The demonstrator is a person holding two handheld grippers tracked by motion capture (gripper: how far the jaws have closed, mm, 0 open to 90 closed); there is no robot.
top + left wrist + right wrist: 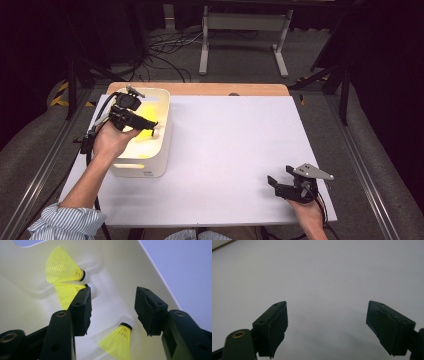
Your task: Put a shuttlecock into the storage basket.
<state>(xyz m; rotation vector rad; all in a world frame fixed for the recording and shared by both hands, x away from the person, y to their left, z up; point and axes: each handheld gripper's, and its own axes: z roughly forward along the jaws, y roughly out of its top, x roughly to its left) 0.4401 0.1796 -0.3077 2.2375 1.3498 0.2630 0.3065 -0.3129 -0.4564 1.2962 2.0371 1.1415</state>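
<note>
The left gripper (113, 310) hangs inside the white bin (162, 145) at the worktop's left edge, jaws wide and empty, above three yellow shuttlecocks (118, 340). The right gripper (327, 327) rests near the front right corner, jaws wide, empty.

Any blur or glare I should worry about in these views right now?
Left gripper view: the lowest shuttlecock is motion-smeared, the upper two sharper, the bin evenly lit. High view: the bin's inside glows yellow, the room behind is dark. Right gripper view: soft focus, jaw shadows on the white sheet.
</note>
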